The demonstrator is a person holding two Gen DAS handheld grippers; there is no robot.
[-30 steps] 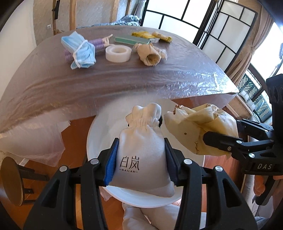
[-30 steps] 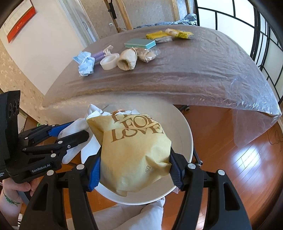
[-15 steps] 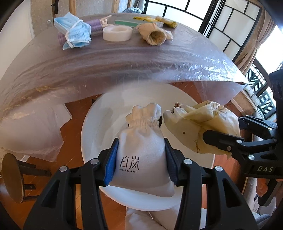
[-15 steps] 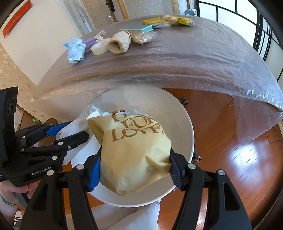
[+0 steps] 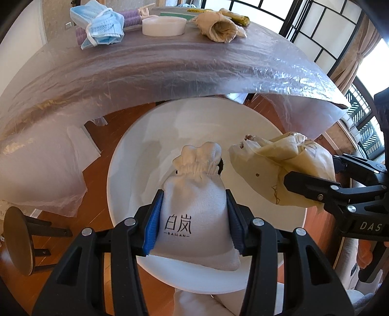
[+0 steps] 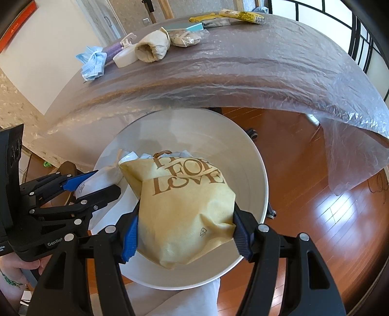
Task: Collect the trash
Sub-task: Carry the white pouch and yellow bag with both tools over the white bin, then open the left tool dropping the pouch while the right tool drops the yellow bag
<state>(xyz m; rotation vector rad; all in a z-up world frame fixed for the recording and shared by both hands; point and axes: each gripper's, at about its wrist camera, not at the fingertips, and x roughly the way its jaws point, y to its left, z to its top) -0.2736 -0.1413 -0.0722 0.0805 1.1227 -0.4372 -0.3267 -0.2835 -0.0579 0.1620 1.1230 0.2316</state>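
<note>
My left gripper (image 5: 193, 218) is shut on a white drawstring pouch (image 5: 194, 206) printed with black characters, held over the mouth of a white round bin (image 5: 126, 170). My right gripper (image 6: 186, 231) is shut on a yellow paper bag (image 6: 180, 206) with brown lettering, held over the same bin (image 6: 252, 170). In the left wrist view the yellow bag (image 5: 287, 170) and the right gripper (image 5: 313, 179) come in from the right beside the pouch. In the right wrist view the left gripper (image 6: 94, 184) and the pouch (image 6: 102, 177) sit at the left of the bag.
Beyond the bin stands a table (image 5: 194, 63) under clear plastic sheeting. On it lie blue face masks (image 5: 99, 24), a white tape roll (image 5: 164, 24), a crumpled paper bag (image 5: 218, 28) and yellow wrappers (image 6: 238, 15). A small stool (image 5: 17, 240) stands at left on the wooden floor (image 6: 328, 218).
Both grippers have sunk toward the bin with their loads, so the bin looks larger and the table top has slid toward the top of both views. The grips are unchanged.
</note>
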